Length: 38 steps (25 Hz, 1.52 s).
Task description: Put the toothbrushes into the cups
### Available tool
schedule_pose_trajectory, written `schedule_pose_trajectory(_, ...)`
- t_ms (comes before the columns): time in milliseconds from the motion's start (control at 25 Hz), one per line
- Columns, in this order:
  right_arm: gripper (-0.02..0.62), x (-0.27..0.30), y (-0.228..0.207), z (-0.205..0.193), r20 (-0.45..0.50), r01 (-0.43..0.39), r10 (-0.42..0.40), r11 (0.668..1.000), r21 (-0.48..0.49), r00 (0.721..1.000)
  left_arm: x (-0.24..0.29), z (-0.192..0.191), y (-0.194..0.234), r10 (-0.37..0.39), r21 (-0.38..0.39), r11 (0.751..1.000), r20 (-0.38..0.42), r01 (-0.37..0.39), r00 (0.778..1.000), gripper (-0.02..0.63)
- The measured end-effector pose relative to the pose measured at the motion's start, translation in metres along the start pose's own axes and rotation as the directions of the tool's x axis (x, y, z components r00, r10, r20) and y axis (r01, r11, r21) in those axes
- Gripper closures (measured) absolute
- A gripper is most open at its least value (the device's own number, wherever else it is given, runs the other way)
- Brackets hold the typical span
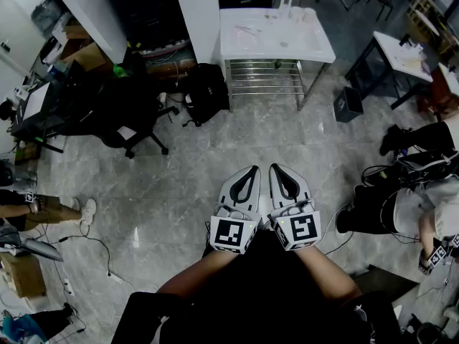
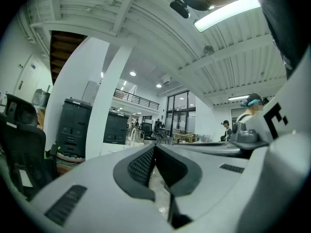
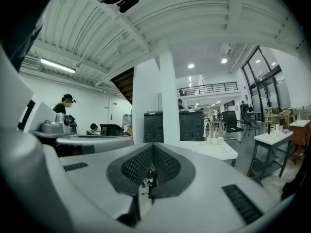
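In the head view both grippers are held side by side, close to my body and above the grey floor. The left gripper [image 1: 249,172] and the right gripper [image 1: 278,169] are both shut, with nothing between the jaws. Their own views show the left gripper [image 2: 154,147] and the right gripper [image 3: 153,147] with pads pressed together at the tips. Far ahead stands a white table [image 1: 276,45] with small pale cups [image 1: 307,13] and thin pinkish items [image 1: 249,30] that may be toothbrushes. The right gripper view shows the same table [image 3: 221,153] with the cups [image 3: 214,141].
A black office chair [image 1: 133,124] and a black backpack [image 1: 206,92] stand left of the white table. Another table [image 1: 405,52] is at the far right. A seated person [image 1: 412,199] is at right, another person's legs [image 1: 61,210] at left. Cables lie on the floor.
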State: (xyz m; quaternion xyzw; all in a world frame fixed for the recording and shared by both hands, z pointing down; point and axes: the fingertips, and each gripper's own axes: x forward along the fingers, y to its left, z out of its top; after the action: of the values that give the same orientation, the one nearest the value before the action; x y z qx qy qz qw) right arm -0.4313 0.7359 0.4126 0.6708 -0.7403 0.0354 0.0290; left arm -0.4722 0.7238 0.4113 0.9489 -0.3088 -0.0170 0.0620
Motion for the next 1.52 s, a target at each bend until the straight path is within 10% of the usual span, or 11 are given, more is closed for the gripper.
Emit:
schedule_pose_trajectory(880, 0.577, 0.102, 0.017, -0.012, -0.002, 0.04, -0.04, 0.999, -0.033, 0.999, 0.033, -0.013, 0.12, 0.011, -0.031, 0.999, -0.02, -0.012, 1.0, 0.594)
schedule_pose_trajectory(1520, 0.577, 0.292, -0.14, -0.001, 0.066, -0.076, 0.077, 0.997, -0.03, 0.995, 0.254, -0.035, 0.205, 0.087, 0.0, 0.996, -0.1, -0.087, 0.991, 0.593)
